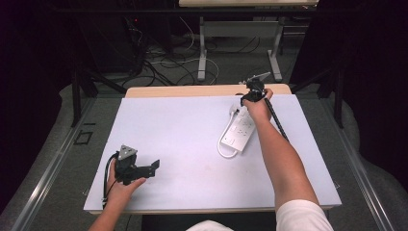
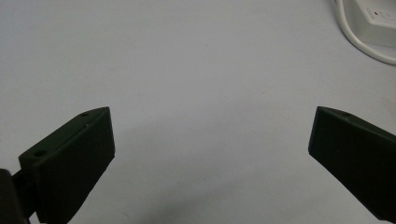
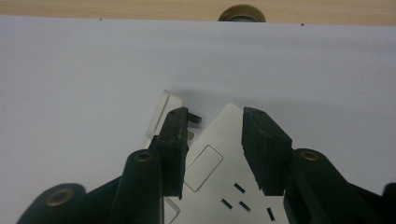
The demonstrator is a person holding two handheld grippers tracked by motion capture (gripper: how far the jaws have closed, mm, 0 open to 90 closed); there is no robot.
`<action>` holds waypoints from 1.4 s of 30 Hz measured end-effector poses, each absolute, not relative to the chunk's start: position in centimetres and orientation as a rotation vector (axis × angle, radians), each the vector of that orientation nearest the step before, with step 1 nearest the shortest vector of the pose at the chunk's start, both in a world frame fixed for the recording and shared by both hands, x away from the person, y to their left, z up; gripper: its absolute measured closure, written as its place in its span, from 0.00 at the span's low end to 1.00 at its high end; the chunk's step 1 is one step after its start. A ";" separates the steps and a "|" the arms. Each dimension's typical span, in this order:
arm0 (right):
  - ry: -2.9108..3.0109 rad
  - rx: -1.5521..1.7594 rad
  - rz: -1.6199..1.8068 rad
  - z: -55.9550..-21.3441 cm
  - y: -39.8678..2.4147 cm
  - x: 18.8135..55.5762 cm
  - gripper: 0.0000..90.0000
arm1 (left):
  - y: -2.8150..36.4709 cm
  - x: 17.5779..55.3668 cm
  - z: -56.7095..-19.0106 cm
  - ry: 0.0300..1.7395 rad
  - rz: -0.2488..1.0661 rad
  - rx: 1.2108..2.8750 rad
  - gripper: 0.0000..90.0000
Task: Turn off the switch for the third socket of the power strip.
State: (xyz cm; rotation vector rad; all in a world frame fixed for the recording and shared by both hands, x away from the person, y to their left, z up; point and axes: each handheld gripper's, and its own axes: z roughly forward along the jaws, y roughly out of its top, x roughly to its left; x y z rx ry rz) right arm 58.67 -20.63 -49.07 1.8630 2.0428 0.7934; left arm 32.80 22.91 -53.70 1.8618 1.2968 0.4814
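Right fingers: my right gripper stands with its fingers parted over the far end of the power strip; the pads press on nothing, with bare strip face in the gap.
Left fingers: my left gripper has its fingers spread wide, with bare bench sheet between them.
Power strip: white, lying flat on the right half of the bench, running slantwise from near to far, its white cable looping off the near end.
Strip's far end: a clear plastic piece lies just beside the strip's corner, right at my left-hand pad in the right gripper view.
Far edge: a strip of bare wood borders the white sheet just beyond my right gripper, with a round brown fitting set in it.
Open room: the whole middle and left of the sheet is free, and my two grippers are well apart.
Right edge: the strip sits inward from the bench's right edge.
Right arm: stretched far forward across the bench, forearm over the sheet, the gripper tipped down at the strip.
Left hand: low at the near left corner, close to the near edge, the gripper pointing right across the sheet.
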 end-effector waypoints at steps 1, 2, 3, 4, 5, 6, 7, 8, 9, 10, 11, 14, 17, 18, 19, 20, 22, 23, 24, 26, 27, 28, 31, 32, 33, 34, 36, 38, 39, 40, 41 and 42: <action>2.049 1.863 0.799 -49.0 -20.7 58.6 0.67 | 22.9 32.8 -53.7 1.295 0.480 1.862 0.01; 2.056 1.860 0.802 -48.9 -20.8 58.6 0.66 | 22.9 32.8 -53.7 1.294 0.479 1.865 0.01; 2.052 1.863 0.805 -48.8 -20.8 58.6 0.65 | 22.9 32.8 -53.7 1.294 0.479 1.866 0.01; 2.058 1.854 0.800 -48.6 -20.9 58.6 0.64 | 22.9 32.8 -53.7 1.294 0.479 1.870 0.01; 2.062 1.846 0.794 -48.5 -20.9 58.5 0.63 | 22.9 32.8 -53.7 1.293 0.477 1.872 0.01; 2.068 1.839 0.803 -48.4 -21.0 58.5 0.63 | 22.9 32.8 -53.7 1.295 0.479 1.868 0.01; 2.066 1.834 0.794 -48.3 -21.0 58.5 0.62 | 22.9 32.8 -53.7 1.296 0.478 1.868 0.01; 2.070 1.828 0.791 -48.2 -21.1 58.5 0.61 | 22.9 32.8 -53.7 1.297 0.479 1.867 0.01; 2.077 1.815 0.788 -48.1 -21.2 58.4 0.60 | 22.9 32.8 -53.7 1.296 0.473 1.872 0.01; 2.078 1.805 0.801 -48.0 -21.3 58.4 0.59 | 22.9 32.8 -53.7 1.295 0.473 1.874 0.01; 2.085 1.799 0.800 -47.9 -21.4 58.4 0.58 | 22.9 32.8 -53.7 1.294 0.473 1.875 0.01; 2.078 1.795 0.799 -47.5 -21.5 58.2 0.57 | 22.9 32.8 -53.7 1.295 0.479 1.872 0.01; 2.098 1.768 0.792 -47.2 -21.6 58.1 0.57 | 22.8 32.8 -53.7 1.297 0.478 1.871 0.01; 2.104 1.759 0.812 -47.1 -21.6 58.1 0.57 | 22.8 32.9 -53.8 1.296 0.480 1.867 0.01; 2.100 1.760 0.790 -47.0 -21.6 58.0 0.57 | 22.8 32.9 -53.8 1.297 0.480 1.868 0.01; 2.103 1.750 0.802 -46.9 -21.6 58.0 0.56 | 22.8 32.9 -53.8 1.297 0.480 1.868 0.01; 2.110 1.750 0.810 -46.7 -21.6 57.9 0.54 | 22.8 32.8 -53.7 1.297 0.479 1.870 0.01; 2.109 1.746 0.810 -46.6 -21.6 57.8 0.54 | 22.9 32.8 -53.7 1.297 0.479 1.870 0.01; 2.104 1.735 0.810 -46.5 -21.6 57.7 0.53 | 22.9 32.8 -53.7 1.297 0.472 1.873 0.01; 2.114 1.725 0.820 -46.3 -21.7 57.6 0.51 | 22.9 32.9 -53.8 1.301 0.478 1.866 0.01; 2.110 1.731 0.828 -46.2 -21.7 57.5 0.50 | 22.9 32.8 -53.7 1.301 0.478 1.869 0.01; 2.123 1.731 0.833 -46.0 -21.7 57.4 0.49 | 22.9 32.9 -53.7 1.301 0.479 1.868 0.01; 2.130 1.725 0.833 -45.7 -21.8 57.1 0.47 | 22.9 32.8 -53.7 1.300 0.480 1.866 0.01; 2.134 1.717 0.833 -45.7 -21.8 57.0 0.47 | 22.9 32.8 -53.7 1.300 0.480 1.866 0.01; 2.134 1.718 0.831 -45.5 -21.9 56.9 0.46 | 22.9 32.8 -53.7 1.300 0.480 1.866 0.01; 2.141 1.718 0.840 -45.4 -21.9 56.8 0.45 | 22.9 32.8 -53.7 1.300 0.480 1.866 0.01; 2.149 1.707 0.850 -45.1 -21.9 56.5 0.43 | 22.9 32.8 -53.7 1.300 0.480 1.866 0.01; 2.163 1.668 0.865 -44.9 -21.9 56.2 0.42 | 22.9 32.8 -53.7 1.300 0.480 1.866 0.01; 2.161 1.656 0.871 -44.6 -21.9 56.0 0.42 | 22.9 32.8 -53.7 1.301 0.480 1.866 0.01; 2.167 1.652 0.877 -44.5 -21.9 55.9 0.42 | 22.9 32.8 -53.7 1.301 0.480 1.866 0.01; 2.166 1.636 0.885 -44.3 -21.9 55.8 0.41 | 22.9 32.8 -53.7 1.301 0.480 1.867 0.01; 2.167 1.628 0.909 -44.1 -21.8 55.7 0.40 | 22.9 32.8 -53.7 1.300 0.474 1.871 0.01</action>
